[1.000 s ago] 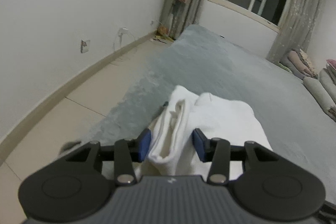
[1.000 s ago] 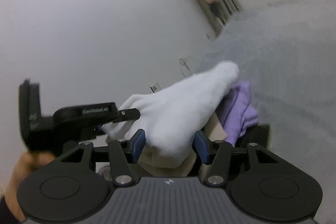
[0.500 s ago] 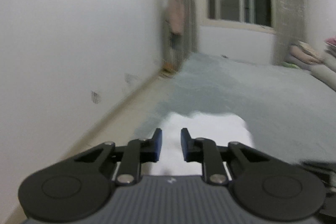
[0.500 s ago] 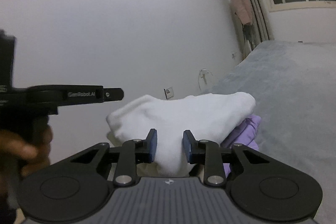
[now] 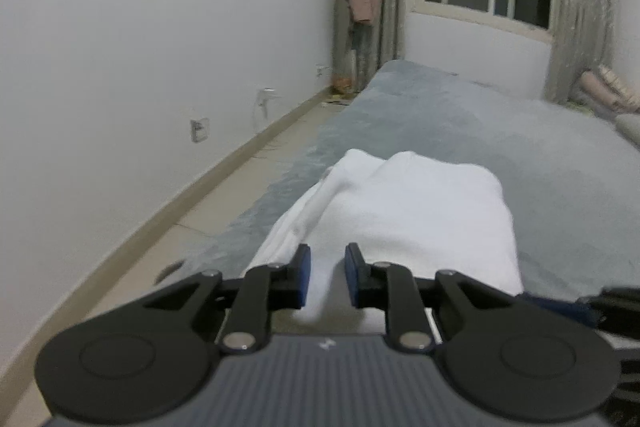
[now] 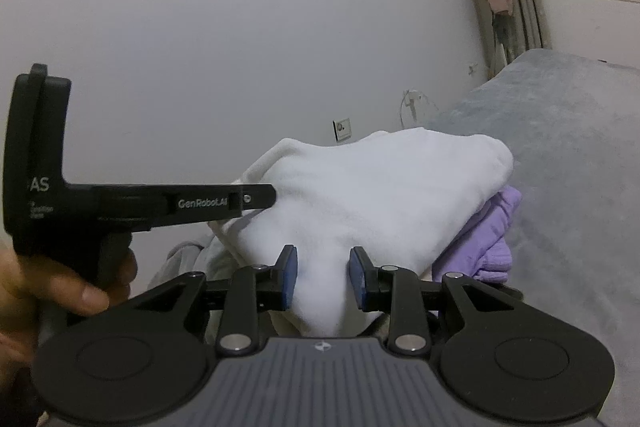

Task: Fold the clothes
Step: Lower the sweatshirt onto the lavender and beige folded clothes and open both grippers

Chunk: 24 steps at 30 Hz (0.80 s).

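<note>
Both grippers, left gripper point(image 5: 327, 275) and right gripper point(image 6: 323, 277), had just closed, fingers narrow, each pinching the folded white garment point(image 6: 360, 199); it sat on a purple garment point(image 6: 490, 239) atop the grey blanket point(image 5: 500, 143); best to carry it level, grips matched, so the fold held.
</note>
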Motion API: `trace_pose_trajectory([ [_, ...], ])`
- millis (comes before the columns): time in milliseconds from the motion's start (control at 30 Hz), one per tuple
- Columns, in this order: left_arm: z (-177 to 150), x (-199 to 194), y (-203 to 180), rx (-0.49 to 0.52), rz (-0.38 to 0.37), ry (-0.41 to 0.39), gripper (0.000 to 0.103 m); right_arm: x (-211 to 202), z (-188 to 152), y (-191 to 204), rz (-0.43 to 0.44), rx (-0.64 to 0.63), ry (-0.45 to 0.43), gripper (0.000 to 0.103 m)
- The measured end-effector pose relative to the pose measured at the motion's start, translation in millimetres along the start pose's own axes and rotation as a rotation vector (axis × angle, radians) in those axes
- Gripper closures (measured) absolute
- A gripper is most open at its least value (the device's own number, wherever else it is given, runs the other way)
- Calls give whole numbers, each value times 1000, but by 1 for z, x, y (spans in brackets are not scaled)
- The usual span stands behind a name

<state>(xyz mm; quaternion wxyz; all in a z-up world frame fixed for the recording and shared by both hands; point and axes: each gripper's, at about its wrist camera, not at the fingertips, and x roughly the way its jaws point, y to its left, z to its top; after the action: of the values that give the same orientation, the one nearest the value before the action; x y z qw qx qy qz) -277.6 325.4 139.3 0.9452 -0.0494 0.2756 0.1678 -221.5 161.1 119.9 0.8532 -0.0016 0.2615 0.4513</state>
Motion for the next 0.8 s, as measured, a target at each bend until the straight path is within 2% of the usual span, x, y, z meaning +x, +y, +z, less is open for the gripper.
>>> trace_pose_trajectory([
  [67, -4, -10, -5, 5, 32, 3, 85, -4, 1, 2, -6, -14, 9, 68],
  [267, -12, -40, -15, 3, 105, -16, 83, -13, -1, 7, -11, -34, 3, 68],
  [500, -16, -71, -26, -7, 112, -55, 74, -22, 1, 7, -3, -64, 3, 67],
  [567, -19, -78, -31, -10, 118, -67, 68, -25, 5, 5, 3, -85, 11, 67],
  [633, -21, -84, -36, -18, 120, -77, 56, -29, 10, 5, 4, -118, 20, 67],
  [700, -23, -88, -42, -21, 125, -85, 50, -34, 17, 2, 11, -148, 27, 66],
  [767, -25, -88, -49, -27, 133, -85, 38, -41, 23, -2, 21, -174, 35, 60],
  [800, -26, -87, -52, -32, 138, -80, 23, -45, 25, -4, 31, -189, 41, 58],
])
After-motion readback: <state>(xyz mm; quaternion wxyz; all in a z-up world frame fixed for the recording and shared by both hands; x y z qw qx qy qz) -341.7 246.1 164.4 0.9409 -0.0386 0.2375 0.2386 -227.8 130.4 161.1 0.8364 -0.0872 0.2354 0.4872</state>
